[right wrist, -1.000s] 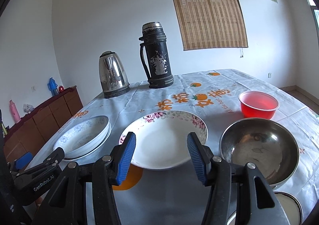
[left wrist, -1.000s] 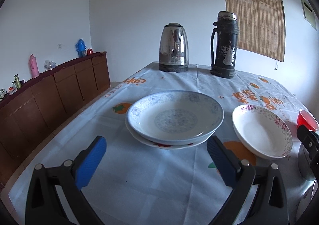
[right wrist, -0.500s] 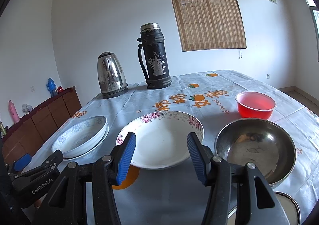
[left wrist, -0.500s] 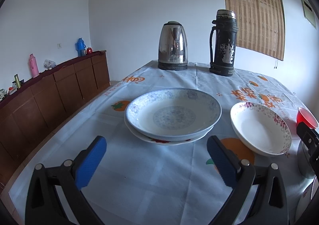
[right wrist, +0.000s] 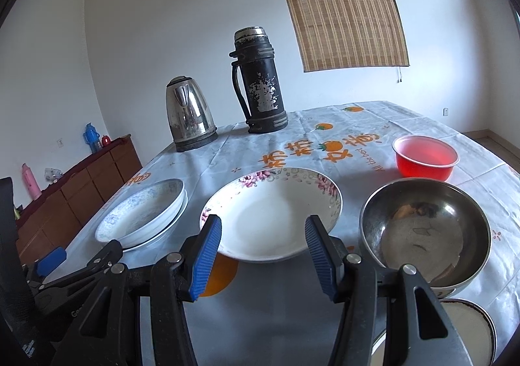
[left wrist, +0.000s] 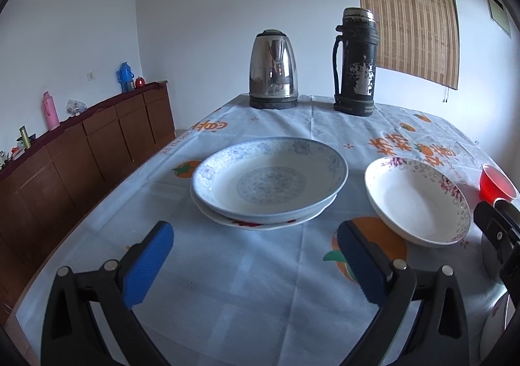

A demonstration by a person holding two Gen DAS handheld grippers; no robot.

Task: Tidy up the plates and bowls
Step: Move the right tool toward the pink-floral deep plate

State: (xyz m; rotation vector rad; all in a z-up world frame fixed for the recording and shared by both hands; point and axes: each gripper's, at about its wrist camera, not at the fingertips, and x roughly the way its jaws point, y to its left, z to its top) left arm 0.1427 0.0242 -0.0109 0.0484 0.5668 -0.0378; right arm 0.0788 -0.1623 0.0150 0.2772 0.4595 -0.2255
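Observation:
A blue-patterned plate (left wrist: pixel 269 181) lies stacked on a second plate in the middle of the table. My left gripper (left wrist: pixel 253 236) stands open just short of the stack's near rim, nothing between its fingers. To the right of the stack sits a white plate with a floral rim (left wrist: pixel 416 200) (right wrist: pixel 273 220). My right gripper (right wrist: pixel 263 226) is open at that plate's near edge, its pads apart from the rim. Further right are a steel bowl (right wrist: pixel 425 229) and a red bowl (right wrist: pixel 425 155). The blue plate stack (right wrist: pixel 143 213) shows left of the floral plate in the right wrist view.
A steel kettle (right wrist: pixel 190 114) and a black thermos flask (right wrist: pixel 260 80) stand at the far end of the tablecloth (left wrist: pixel 247 294). Another round dish (right wrist: pixel 468 327) lies at the near right. A wooden sideboard (left wrist: pixel 81 151) with bottles lines the left wall.
The left gripper has drawn back slightly, so the plate stack sits a little farther from its fingers. The right gripper has kept still. Nothing was taken hold of or let go.

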